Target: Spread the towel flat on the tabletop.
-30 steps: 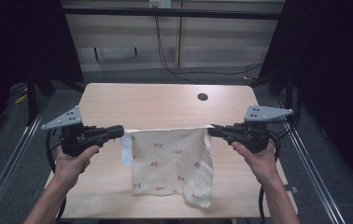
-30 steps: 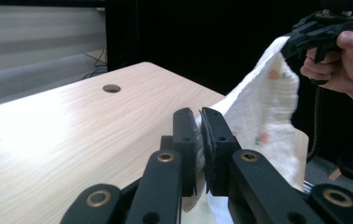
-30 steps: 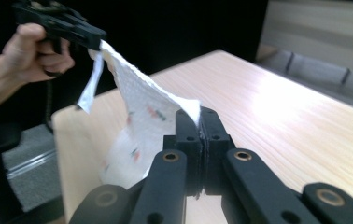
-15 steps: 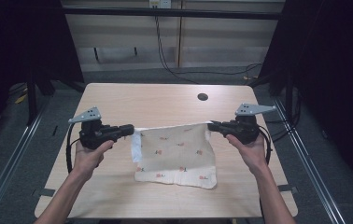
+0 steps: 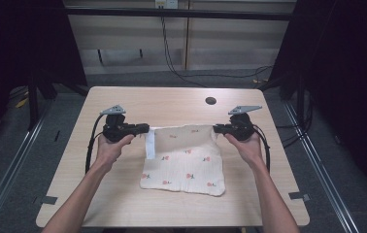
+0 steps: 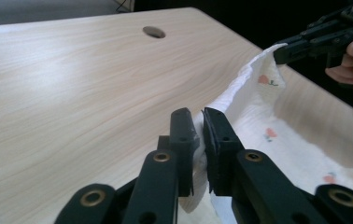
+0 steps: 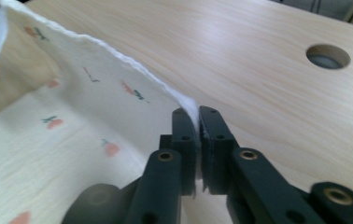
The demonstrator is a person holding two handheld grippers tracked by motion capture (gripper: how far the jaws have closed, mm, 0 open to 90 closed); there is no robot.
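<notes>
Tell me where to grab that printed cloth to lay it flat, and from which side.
Grip the cloth by its two far corners, each hand-held gripper coming in level from its own side: left, right. That far edge is stretched straight between them, while the rest drapes onto the table.

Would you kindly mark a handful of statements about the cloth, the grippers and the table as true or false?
1. The cloth is printed with small reddish motifs. True.
2. The left gripper holds nothing. False: a corner of the cloth sits between its jaws.
3. The right gripper pinches the cloth's edge. True.
4. The cloth hangs wholly in the air. False: most of it lies on the table, only the far edge is held up.
5. The table has a round hole near its far edge. True.
6. The cloth covers the hole. False: the hole lies bare, beyond the cloth.
</notes>
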